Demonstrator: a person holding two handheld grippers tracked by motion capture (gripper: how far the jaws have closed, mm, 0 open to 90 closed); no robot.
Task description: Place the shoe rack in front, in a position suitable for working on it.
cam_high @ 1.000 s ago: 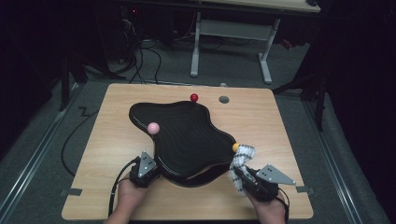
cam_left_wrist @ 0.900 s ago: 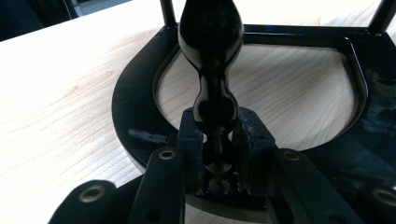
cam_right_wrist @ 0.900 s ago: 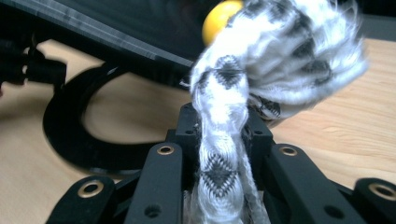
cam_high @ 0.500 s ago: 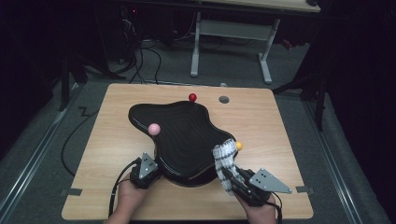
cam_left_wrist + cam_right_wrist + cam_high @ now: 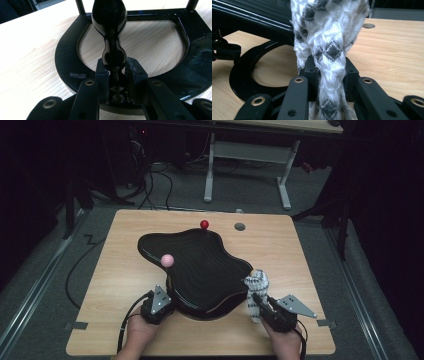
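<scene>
The left gripper, at about seven o'clock on the wooden table, is clenched on the near edge of the black wavy rack; in the left gripper view its jaws pinch a glossy black rim between them, which I judge is meant to steady the stand so it cannot slide or tip. The right gripper, at about five o'clock, grasps a white-and-grey knitted cloth, bunched and held upright just beside the rack's right lobe; the right gripper view shows the fabric squeezed between the jaws and rising above them. Holding it high seems aimed at draping or wiping the rack's surface. A pink ball sits on the rack at ten o'clock, and a red ball at its far edge, twelve o'clock.
</scene>
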